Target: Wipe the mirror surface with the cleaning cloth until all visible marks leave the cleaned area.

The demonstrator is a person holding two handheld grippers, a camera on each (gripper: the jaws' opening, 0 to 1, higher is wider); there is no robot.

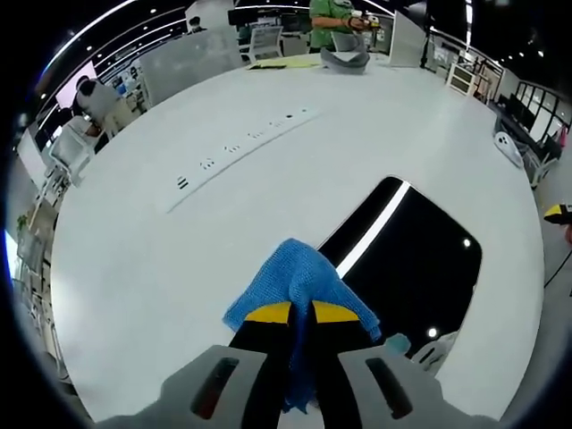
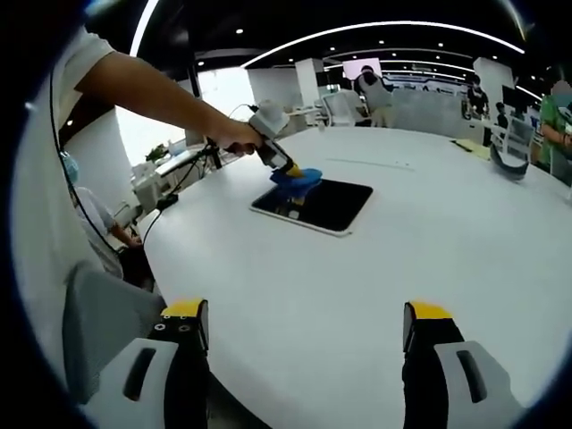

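Note:
A dark rectangular mirror (image 1: pixel 407 259) lies flat on the white table (image 1: pixel 179 250); ceiling lights reflect in it. My left gripper (image 1: pixel 301 313) is shut on a blue cleaning cloth (image 1: pixel 295 277), which rests over the mirror's near left edge. In the right gripper view the mirror (image 2: pixel 326 204) sits mid-table, with the left gripper (image 2: pixel 290 170) and a person's arm pressing the blue cloth (image 2: pixel 299 177) onto its far left corner. My right gripper (image 2: pixel 304 322) hangs open above the table, well short of the mirror, nothing between its fingers.
A flat strip with dark sockets (image 1: pixel 241 143) runs across the table beyond the mirror. A grey object (image 1: pixel 344 61) and papers lie at the far edge, where a person in green stands. Chairs and desks ring the table.

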